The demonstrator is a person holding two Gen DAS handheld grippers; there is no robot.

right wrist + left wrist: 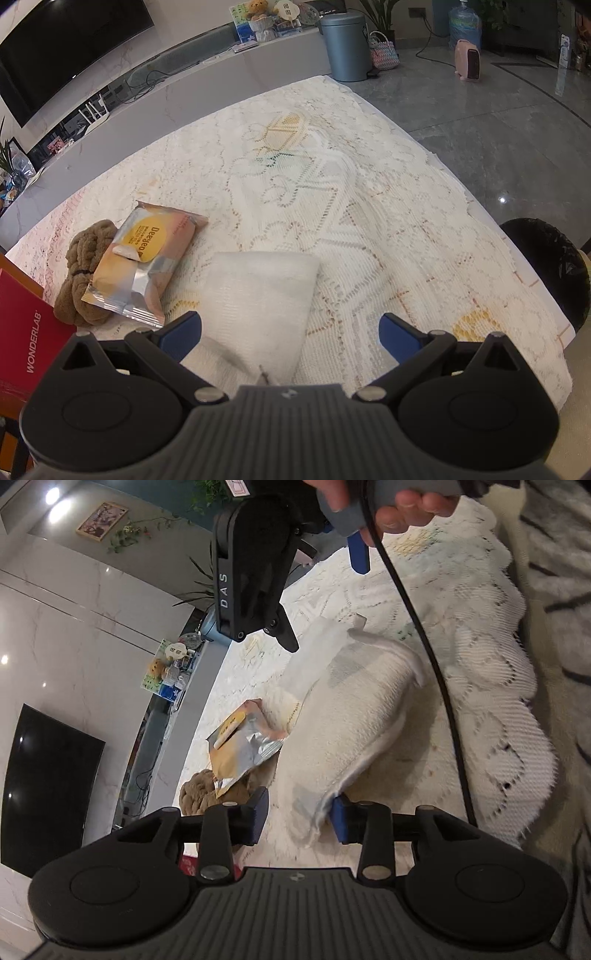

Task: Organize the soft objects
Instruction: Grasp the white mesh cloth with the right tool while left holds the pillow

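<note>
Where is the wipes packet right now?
In the right wrist view, the wipes packet lies left on the lace tablecloth, resting partly on the brown towel.

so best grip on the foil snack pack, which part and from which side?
Judging from the right wrist view, pinch the foil snack pack by its flat crimped bottom seam, coming from the near side. That end rests on the lace cloth, while the upper left part leans on the brown knitted bundle, which would crowd the tool.
</note>
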